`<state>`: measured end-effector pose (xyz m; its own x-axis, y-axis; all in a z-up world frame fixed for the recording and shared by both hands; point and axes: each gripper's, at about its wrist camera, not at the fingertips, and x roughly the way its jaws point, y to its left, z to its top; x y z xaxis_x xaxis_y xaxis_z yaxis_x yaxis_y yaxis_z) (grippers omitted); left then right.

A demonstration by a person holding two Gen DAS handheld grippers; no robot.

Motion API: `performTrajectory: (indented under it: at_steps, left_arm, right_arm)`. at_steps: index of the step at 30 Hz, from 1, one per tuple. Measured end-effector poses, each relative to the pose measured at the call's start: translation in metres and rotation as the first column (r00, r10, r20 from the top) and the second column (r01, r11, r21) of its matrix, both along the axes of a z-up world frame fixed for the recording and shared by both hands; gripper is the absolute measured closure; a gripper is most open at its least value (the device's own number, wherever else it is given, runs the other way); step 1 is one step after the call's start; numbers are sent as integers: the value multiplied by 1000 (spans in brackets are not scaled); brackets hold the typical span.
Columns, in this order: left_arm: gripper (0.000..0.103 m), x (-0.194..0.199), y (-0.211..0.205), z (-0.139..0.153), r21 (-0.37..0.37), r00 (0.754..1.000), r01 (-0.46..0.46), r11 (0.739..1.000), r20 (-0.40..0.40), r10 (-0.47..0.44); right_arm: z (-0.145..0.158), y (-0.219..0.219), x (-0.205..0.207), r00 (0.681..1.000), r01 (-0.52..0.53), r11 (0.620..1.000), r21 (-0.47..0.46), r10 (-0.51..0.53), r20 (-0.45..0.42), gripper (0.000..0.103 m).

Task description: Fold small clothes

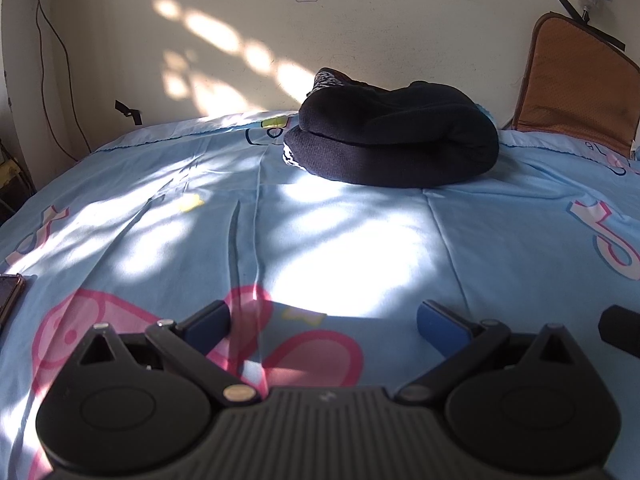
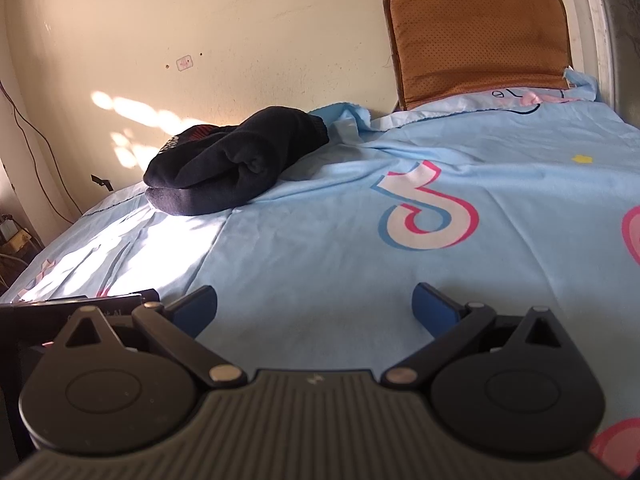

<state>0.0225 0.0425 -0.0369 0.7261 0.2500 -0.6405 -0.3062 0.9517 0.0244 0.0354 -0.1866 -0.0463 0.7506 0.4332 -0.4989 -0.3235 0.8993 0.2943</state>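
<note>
A dark navy garment [image 1: 394, 140] lies folded in a thick bundle at the far side of the bed, near the wall. It also shows in the right wrist view [image 2: 236, 162], far left of centre. My left gripper [image 1: 324, 320] is open and empty, low over the blue sheet, well short of the bundle. My right gripper [image 2: 316, 304] is open and empty, also low over the sheet, with the bundle far ahead to its left.
The bed has a light blue printed sheet [image 1: 340, 240]. A brown cushion [image 2: 480, 36] leans on the wall at the far right. A phone [image 1: 10, 294] lies at the left edge. Cables [image 1: 52, 60] hang on the left wall. A dark object [image 2: 72, 304] sits beside my right gripper.
</note>
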Motion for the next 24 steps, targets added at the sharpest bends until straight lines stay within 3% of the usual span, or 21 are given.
performTrajectory:
  at_steps: [24]
  left_arm:
    - [0, 1, 1, 0, -2, 1000, 5, 1000, -8, -5]
  right_arm:
    - [0, -4, 1, 1000, -2, 999, 36, 2, -2, 0]
